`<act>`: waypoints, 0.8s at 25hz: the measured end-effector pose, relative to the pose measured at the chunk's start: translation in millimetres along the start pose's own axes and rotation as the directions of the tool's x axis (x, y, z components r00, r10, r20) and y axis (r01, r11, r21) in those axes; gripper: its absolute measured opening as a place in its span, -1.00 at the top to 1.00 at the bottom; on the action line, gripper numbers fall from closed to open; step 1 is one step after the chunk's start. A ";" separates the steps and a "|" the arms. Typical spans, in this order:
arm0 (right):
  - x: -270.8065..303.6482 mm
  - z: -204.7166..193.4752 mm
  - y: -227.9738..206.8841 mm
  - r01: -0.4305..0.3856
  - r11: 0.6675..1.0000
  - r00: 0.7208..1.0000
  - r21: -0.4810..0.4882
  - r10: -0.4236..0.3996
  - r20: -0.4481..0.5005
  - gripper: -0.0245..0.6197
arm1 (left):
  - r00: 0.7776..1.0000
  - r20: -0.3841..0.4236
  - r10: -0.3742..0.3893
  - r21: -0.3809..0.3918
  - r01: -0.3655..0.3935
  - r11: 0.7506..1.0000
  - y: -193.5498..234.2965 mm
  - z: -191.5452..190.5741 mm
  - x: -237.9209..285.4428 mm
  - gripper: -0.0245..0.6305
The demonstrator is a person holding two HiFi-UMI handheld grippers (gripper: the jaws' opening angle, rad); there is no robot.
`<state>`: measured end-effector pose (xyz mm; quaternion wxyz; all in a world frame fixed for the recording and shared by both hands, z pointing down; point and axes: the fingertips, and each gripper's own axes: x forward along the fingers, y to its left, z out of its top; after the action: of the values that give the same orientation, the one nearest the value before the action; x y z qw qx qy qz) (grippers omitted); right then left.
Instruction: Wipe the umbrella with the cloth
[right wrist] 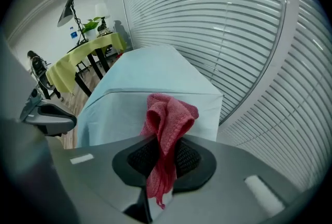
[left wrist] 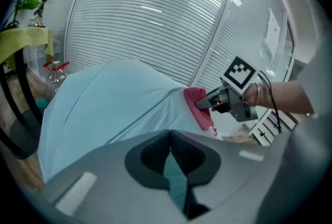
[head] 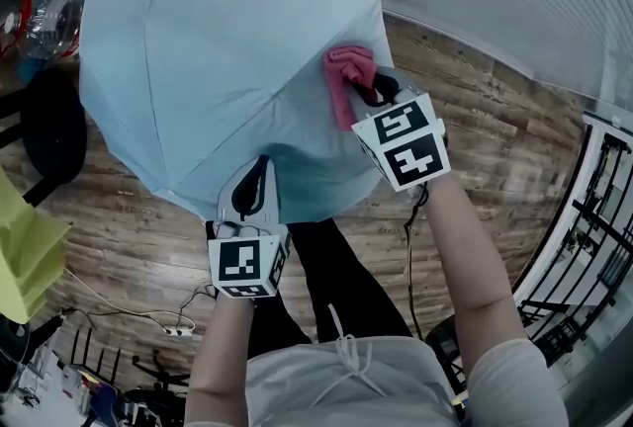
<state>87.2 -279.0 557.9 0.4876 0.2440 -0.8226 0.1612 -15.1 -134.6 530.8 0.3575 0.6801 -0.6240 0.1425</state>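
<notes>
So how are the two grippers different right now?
The left gripper pinches the near edge of the pale blue umbrella; the right gripper pinches the pink cloth. The left gripper sits low at the hem, while the right gripper is further up, with the cloth against the canopy. Both are shut on fabric.

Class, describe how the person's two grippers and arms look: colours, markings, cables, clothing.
The grey left gripper and right gripper have black ribbed pads; each carries a white cube with black square markers. A black cable hangs from the right one. The arms show short pale sleeves.
</notes>
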 end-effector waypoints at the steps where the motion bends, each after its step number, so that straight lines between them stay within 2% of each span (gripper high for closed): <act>1: 2.1 -0.9 -6.2 0.016 1.000 1.000 -0.006 -0.016 -0.003 0.74 | 1.000 -0.002 0.003 -0.001 -0.003 1.000 0.2 -1.1 0.7 0.90; 8: 18.4 -4.1 -45.1 0.126 0.991 0.992 -0.045 -0.127 -0.018 0.74 | 1.000 -0.022 0.020 -0.015 -0.020 1.000 6.6 -13.9 2.6 0.90; 13: 23.6 -6.6 -68.6 0.248 0.954 0.967 -0.171 -0.254 -0.014 0.74 | 0.999 -0.041 0.026 -0.021 -0.027 0.999 7.3 -24.9 -1.1 0.90; 20: 32.4 -17.4 -86.0 0.263 0.961 0.962 -0.089 -0.268 -0.052 0.74 | 0.999 -0.045 0.025 -0.053 -0.028 0.998 4.3 -33.8 -11.4 0.90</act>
<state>134.7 -349.5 597.0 0.5405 0.3268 -0.7723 0.0684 -12.8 -103.6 548.7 0.3876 0.6586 -0.6283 0.1456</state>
